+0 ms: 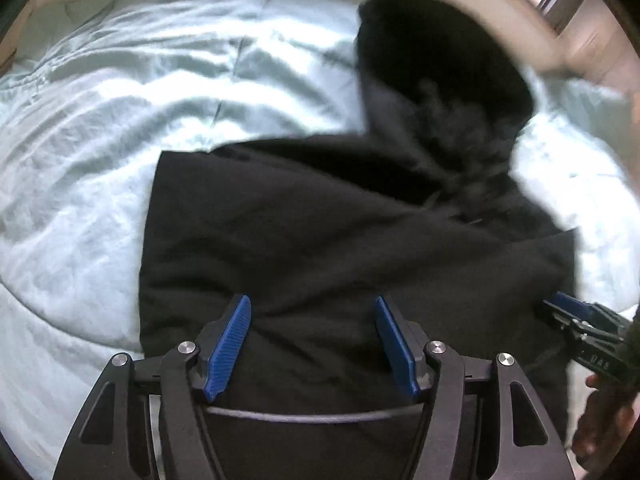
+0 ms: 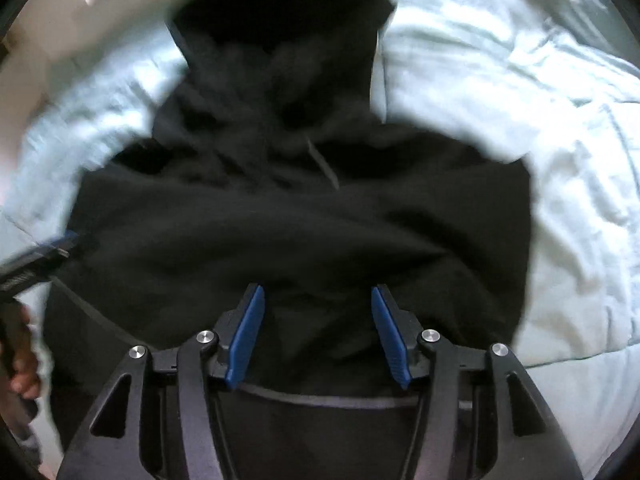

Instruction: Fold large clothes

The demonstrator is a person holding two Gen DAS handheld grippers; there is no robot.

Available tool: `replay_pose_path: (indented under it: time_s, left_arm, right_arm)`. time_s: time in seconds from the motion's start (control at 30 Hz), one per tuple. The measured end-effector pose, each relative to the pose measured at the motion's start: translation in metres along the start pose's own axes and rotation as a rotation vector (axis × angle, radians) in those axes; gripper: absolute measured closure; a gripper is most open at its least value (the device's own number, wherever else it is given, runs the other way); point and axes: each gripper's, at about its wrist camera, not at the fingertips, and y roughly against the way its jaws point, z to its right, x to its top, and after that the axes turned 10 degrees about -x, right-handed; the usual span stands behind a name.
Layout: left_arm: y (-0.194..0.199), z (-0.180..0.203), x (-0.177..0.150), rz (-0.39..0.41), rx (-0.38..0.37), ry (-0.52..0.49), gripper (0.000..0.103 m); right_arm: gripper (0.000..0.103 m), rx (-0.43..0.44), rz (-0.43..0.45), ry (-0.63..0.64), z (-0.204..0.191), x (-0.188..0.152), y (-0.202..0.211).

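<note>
Pale green bedding [image 1: 100, 184] fills both views, with the black hoodie [image 1: 320, 232] spread on it, hood [image 2: 280, 20] at the far end. Left gripper [image 1: 312, 344] is spread wide over the near hem; right gripper [image 2: 316, 332] is wide too. Only the right view shows the drawstring [image 2: 324, 168].

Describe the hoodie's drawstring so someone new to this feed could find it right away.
Start at the pale blue bedding, then the black hoodie spread across it with its hood pointing away from the camera. Just below the hood opening, on the chest, hangs the drawstring: a thin grey cord, the only light line on the dark fabric there.
</note>
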Motion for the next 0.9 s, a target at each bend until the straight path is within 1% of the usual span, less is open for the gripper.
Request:
replay_pose_path:
  time_s: [0.03, 0.07, 0.17, 0.2, 0.27, 0.3, 0.33, 0.4, 0.47, 0.5, 0.53, 0.6, 0.63, 0.67, 0.7, 0.77, 0.8, 0.83, 0.9]
  left_arm:
    - [-0.010, -0.001, -0.001, -0.014, 0.026, -0.009, 0.037]
    - [-0.014, -0.001, 0.000, -0.020, 0.035, -0.014, 0.037]
    - [-0.010, -0.001, 0.002, -0.021, 0.036, -0.011, 0.037]
    - [-0.005, 0.001, 0.002, -0.013, 0.027, -0.013, 0.037]
    - [0.018, 0.004, -0.003, 0.017, -0.028, -0.023, 0.037]
    - [0.026, 0.005, -0.006, 0.026, -0.046, -0.025, 0.037]
    - [0.045, 0.005, -0.014, 0.051, -0.077, -0.028, 0.037]
    - [0.069, 0.004, -0.029, 0.076, -0.102, -0.033, 0.037]
    - [0.082, 0.000, -0.044, 0.094, -0.112, -0.031, 0.037]
    - [0.083, -0.002, -0.047, 0.093, -0.112, -0.025, 0.037]
    - [0.078, -0.005, -0.051, 0.078, -0.104, -0.012, 0.037]
    - [0.056, -0.020, -0.057, 0.011, -0.047, 0.032, 0.037]
    - [0.036, -0.030, -0.061, -0.032, -0.016, 0.042, 0.034]
    - [0.028, -0.032, -0.063, -0.042, -0.012, 0.033, 0.025]
    - [0.021, -0.036, -0.065, -0.039, -0.005, 0.024, 0.020]
    - [0.029, -0.041, -0.059, -0.051, -0.037, 0.049, 0.020]
    - [0.036, -0.041, -0.057, -0.045, -0.047, 0.049, 0.021]
    - [0.049, -0.040, -0.053, -0.027, -0.055, 0.042, 0.021]
    - [0.076, -0.032, -0.041, 0.039, -0.057, 0.001, 0.021]
  right_arm:
    - [0.045, 0.003, 0.005, 0.001, 0.000, -0.002, -0.005]
    - [0.045, 0.010, 0.007, 0.004, 0.000, -0.002, -0.007]
    - [0.044, 0.036, -0.019, 0.006, 0.004, 0.002, -0.001]
    - [0.044, 0.045, -0.019, 0.004, 0.013, 0.004, 0.005]
    - [0.044, 0.067, 0.013, 0.010, 0.019, -0.002, 0.026]
    - [0.044, 0.079, 0.036, 0.019, 0.023, -0.008, 0.041]
    - [0.043, 0.084, 0.062, 0.031, 0.027, -0.018, 0.056]
    - [0.042, 0.066, 0.087, 0.051, 0.033, -0.037, 0.075]
    - [0.042, 0.022, 0.067, 0.055, 0.038, -0.056, 0.074]
    - [0.042, 0.009, 0.052, 0.052, 0.049, -0.067, 0.072]
    - [0.042, 0.000, 0.025, 0.043, 0.049, -0.071, 0.059]
    - [0.042, 0.006, -0.029, 0.009, 0.060, -0.080, 0.043]
    - [0.042, 0.018, -0.054, -0.014, 0.063, -0.082, 0.033]
    - [0.042, 0.024, -0.069, -0.032, 0.066, -0.081, 0.029]
    - [0.042, 0.037, -0.074, -0.043, 0.069, -0.081, 0.029]
    - [0.042, 0.047, -0.066, -0.032, 0.077, -0.076, 0.042]
    - [0.042, 0.044, -0.055, -0.033, 0.082, -0.074, 0.049]
    - [0.042, 0.056, -0.033, -0.043, 0.089, -0.067, 0.060]
    - [0.042, 0.101, 0.009, -0.074, 0.102, -0.049, 0.079]
